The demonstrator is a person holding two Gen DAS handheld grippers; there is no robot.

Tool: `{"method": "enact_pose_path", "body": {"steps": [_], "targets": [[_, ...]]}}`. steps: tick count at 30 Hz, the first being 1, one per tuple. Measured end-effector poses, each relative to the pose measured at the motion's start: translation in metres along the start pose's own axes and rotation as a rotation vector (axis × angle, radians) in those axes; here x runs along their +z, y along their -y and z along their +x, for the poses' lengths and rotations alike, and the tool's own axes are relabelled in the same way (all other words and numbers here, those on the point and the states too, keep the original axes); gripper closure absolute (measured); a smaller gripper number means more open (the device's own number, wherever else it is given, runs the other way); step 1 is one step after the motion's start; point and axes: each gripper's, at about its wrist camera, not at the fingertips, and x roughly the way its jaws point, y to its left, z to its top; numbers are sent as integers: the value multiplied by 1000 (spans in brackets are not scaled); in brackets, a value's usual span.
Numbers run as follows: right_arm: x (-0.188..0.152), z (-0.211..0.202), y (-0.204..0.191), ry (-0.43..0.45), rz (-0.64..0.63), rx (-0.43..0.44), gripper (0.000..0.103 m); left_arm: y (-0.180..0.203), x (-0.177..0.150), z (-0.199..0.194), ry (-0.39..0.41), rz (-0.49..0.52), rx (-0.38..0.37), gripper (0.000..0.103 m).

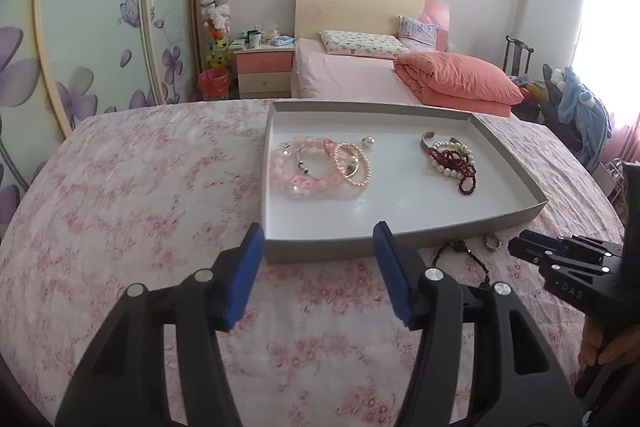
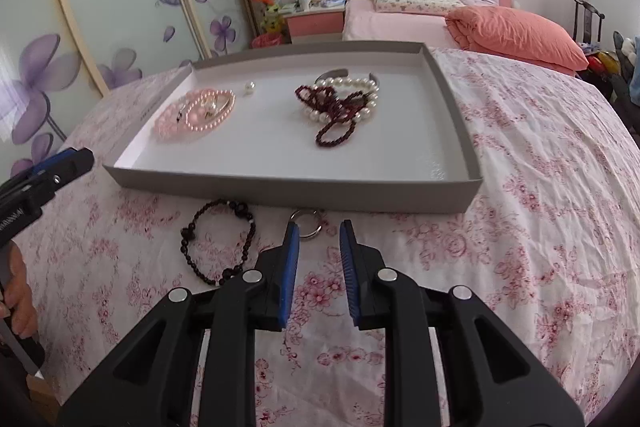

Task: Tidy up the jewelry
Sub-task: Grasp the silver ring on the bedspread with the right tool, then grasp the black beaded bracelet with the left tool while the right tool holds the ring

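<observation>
Jewelry: a dark beaded bracelet [image 2: 218, 241] and a silver ring [image 2: 307, 223] lie on the floral bed [image 2: 520, 227] just ahead of the right tool [image 2: 319, 241], its jaws released, before the gray tray [image 2: 288, 193]; the left tool [image 1: 318, 243] is released too.

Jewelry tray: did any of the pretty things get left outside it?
Yes, two. A dark beaded bracelet and a silver ring lie on the flowery cloth in front of the tray, near the right claw. The rest sits inside.
</observation>
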Motion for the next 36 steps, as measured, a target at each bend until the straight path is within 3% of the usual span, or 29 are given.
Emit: {"method": "enact_pose_path", "body": {"steps": [1, 14, 18, 30, 36], "targets": [[0, 3, -3, -5, -9, -9, 65, -2, -1, -2, 2, -7, 2, 45], [-1, 18, -21, -20, -47, -81, 66, -13, -6, -7, 0, -36, 4, 43], [1, 20, -20, -18, -42, -88, 80, -6, -9, -3, -15, -28, -4, 43], [-14, -1, 16, -17, 64, -152, 80, 39, -19, 17, -102, 36, -73, 38], [-21, -8, 25, -6, 82, -161, 80, 75, -28, 38, -158, 95, -67, 38]]}}
